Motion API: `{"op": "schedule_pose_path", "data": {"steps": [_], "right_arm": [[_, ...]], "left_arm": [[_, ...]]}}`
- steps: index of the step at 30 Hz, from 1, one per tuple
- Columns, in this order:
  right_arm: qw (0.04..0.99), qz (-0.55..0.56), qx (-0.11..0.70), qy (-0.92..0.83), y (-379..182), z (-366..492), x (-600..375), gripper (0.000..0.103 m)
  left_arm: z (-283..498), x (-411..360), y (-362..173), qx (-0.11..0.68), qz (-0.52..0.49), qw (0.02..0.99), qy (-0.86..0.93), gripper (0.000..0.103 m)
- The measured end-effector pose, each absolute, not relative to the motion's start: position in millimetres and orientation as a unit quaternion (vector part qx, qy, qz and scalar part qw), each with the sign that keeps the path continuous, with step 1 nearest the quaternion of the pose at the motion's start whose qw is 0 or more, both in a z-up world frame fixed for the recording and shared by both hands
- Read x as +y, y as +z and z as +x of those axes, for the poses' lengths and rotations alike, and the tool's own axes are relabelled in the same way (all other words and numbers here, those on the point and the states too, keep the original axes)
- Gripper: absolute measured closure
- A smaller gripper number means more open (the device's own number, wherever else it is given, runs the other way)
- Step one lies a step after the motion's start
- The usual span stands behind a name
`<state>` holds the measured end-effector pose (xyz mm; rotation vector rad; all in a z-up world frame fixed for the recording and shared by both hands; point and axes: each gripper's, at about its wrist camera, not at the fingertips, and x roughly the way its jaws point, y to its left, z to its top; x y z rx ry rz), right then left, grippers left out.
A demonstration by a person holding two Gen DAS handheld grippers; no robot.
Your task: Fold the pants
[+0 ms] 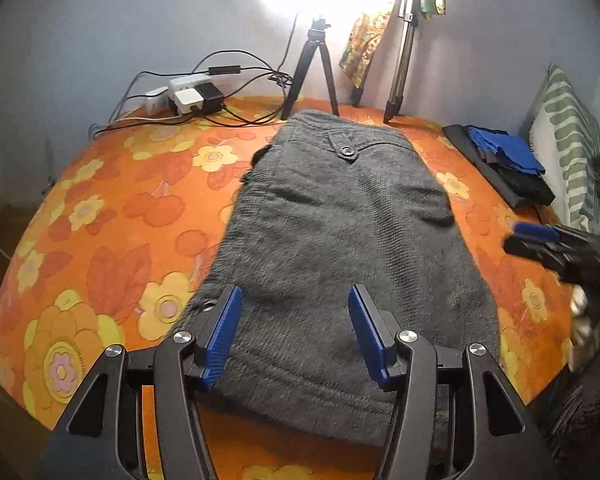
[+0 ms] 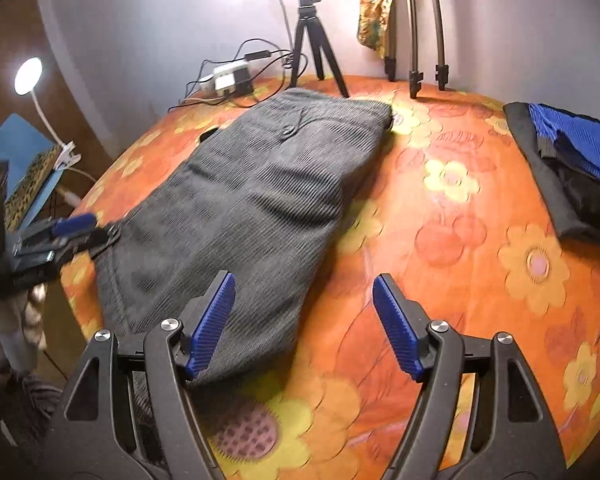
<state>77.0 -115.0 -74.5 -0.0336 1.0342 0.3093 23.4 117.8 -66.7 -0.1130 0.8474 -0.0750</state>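
Dark grey pants [image 1: 340, 248] lie folded lengthwise on the orange flowered bed cover [image 1: 112, 240], waistband with a button at the far end, near end towards me. They also show in the right wrist view [image 2: 244, 216]. My left gripper [image 1: 295, 300] is open and empty, hovering over the near end of the pants. My right gripper [image 2: 304, 284] is open and empty, above the pants' near right edge and the bed cover [image 2: 440, 208]. The right gripper shows blurred at the right of the left wrist view [image 1: 540, 240], and the left gripper at the left of the right wrist view [image 2: 68, 228].
A stack of black and blue clothes [image 1: 504, 160] lies at the right of the bed. A small black tripod [image 1: 312, 72], a larger tripod [image 1: 400, 60] and a power strip with cables [image 1: 188, 96] stand by the far wall. A striped pillow [image 1: 568, 144] is at far right.
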Motion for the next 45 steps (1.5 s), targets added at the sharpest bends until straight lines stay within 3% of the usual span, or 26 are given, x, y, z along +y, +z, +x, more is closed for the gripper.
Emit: {"op": "schedule_pose_path", "data": {"steps": [10, 13, 15, 17, 33, 36, 40, 45], "right_arm": [[0.832, 0.077, 0.529, 0.146, -93.2, 190.1, -154.8, 0.029], [0.822, 0.100, 0.540, 0.147, -107.8, 222.1, -159.8, 0.029], [0.813, 0.123, 0.549, 0.151, -120.9, 242.2, -163.6, 0.029], [0.808, 0.139, 0.553, 0.151, -130.7, 255.9, -167.0, 0.029], [0.791, 0.203, 0.542, 0.198, -169.7, 313.3, -170.1, 0.032], [0.785, 0.206, 0.545, 0.211, -173.3, 317.6, -161.1, 0.043], [0.787, 0.189, 0.547, 0.214, -170.4, 319.9, -149.8, 0.074], [0.800, 0.160, 0.532, 0.226, -151.7, 319.5, -144.5, 0.086]], "left_arm": [[74.4, 61.4, -51.8, 0.403, -0.050, 0.909, -0.091, 0.049], [96.7, 42.1, -57.5, 0.409, -0.042, 0.905, -0.107, 0.064], [109.7, 33.4, -63.5, 0.414, -0.041, 0.902, -0.117, 0.081], [117.8, 28.5, -69.4, 0.420, -0.045, 0.897, -0.127, 0.085], [143.6, 15.2, -118.8, 0.478, -0.034, 0.866, -0.144, 0.086], [144.3, 13.8, -118.8, 0.477, -0.032, 0.866, -0.145, 0.086], [141.0, 20.7, -111.7, 0.475, -0.054, 0.867, -0.143, 0.086], [126.9, 32.8, -87.0, 0.438, -0.059, 0.885, -0.146, 0.086]]}}
